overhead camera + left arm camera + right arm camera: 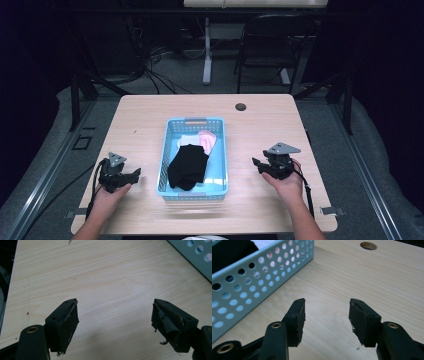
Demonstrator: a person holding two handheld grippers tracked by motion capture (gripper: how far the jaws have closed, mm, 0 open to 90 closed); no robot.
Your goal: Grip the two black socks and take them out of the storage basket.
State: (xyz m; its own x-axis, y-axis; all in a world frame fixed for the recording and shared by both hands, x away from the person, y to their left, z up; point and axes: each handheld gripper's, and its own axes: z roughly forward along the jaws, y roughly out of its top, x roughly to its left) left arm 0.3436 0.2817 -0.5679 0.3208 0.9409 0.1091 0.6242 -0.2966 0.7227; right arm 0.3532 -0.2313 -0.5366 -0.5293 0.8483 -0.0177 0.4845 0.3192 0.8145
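A light blue perforated basket (221,150) stands in the middle of the wooden table, holding a black cloth (189,166), a pink cloth (208,140) and a white cloth (184,140). My left gripper (136,174) rests low on the table to the basket's left, jaws wide apart with bare wood between them (115,315). My right gripper (256,165) sits to the basket's right, open, nothing between its pads (327,315). The basket's wall (249,282) lies to the left in the right gripper view, and its corner (197,255) appears at the top right in the left gripper view.
A round cable hole (241,107) is in the table's far side, also visible as the hole (368,245) ahead of the right gripper. Beyond the table stand a black chair (270,45) and a desk leg (207,55). Bare tabletop (145,120) surrounds the basket.
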